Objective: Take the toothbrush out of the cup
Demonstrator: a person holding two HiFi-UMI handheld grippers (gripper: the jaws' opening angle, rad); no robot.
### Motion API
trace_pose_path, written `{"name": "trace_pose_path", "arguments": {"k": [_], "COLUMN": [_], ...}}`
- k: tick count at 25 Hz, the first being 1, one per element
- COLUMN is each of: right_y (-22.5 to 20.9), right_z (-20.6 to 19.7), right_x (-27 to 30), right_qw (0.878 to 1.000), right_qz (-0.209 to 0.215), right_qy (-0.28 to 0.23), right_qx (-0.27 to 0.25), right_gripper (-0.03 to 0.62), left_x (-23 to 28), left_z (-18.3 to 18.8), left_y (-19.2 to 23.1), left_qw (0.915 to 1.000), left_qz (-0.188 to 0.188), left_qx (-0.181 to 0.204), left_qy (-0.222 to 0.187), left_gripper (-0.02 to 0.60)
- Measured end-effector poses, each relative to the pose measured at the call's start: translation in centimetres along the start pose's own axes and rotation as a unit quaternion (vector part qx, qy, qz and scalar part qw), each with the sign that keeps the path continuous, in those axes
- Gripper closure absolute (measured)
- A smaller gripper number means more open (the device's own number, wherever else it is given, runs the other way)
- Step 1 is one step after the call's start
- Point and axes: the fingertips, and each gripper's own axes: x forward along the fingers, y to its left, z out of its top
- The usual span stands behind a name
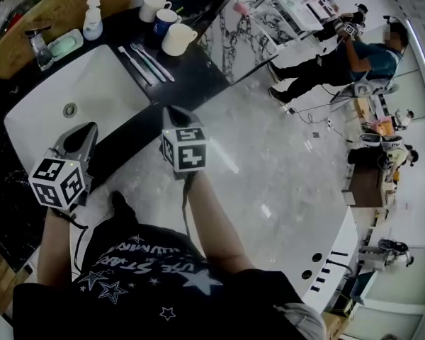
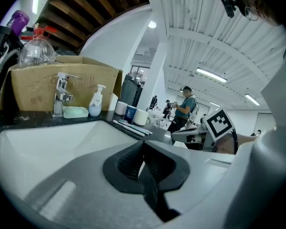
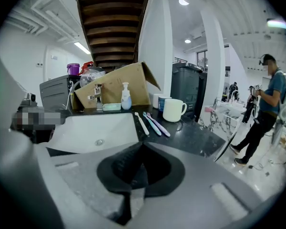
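At upper left of the head view, three toothbrushes (image 1: 147,64) lie flat on the counter (image 1: 193,66) beside the white cup (image 1: 177,40), slanting down-right, above the nearer right gripper (image 1: 173,112), clenched empty like the left gripper (image 1: 88,129).

Toothbrushes (image 1: 147,64) on counter (image 1: 193,74) beside sink (image 1: 99,83)

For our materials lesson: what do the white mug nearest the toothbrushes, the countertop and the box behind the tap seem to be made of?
White mug: likely glazed ceramic, glossy with thick walls. Countertop: dark polished stone or imitation, reflective. Box: brown cardboard, matte, creased flap.
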Motion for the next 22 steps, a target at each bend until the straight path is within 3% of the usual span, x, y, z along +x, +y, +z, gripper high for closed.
{"name": "trace_pose_path", "arguments": {"k": [13,22], "right_y": [-0.3,0.3], "right_z": [-7.1,-10.2], "right_x": [-13.8,-20.6], "right_qw": [0.999,0.999], "right_qz": [0.007,0.017], "right_qy": [-0.018,-0.035], "right_qx": [0.033,0.028], "right_gripper": [0.589,0.589], "left_x": [-6.6,-10.8], "left_z": [-4.2,-6.6], "left_y": [-13.0,-18.5], "left_qw": [0.9996,0.9996], "left_qz": [-0.009,0.005], "left_qx": [0.025,0.027], "left_qy": [0.009,-0.002], "left_gripper": [0.571,0.571]}}
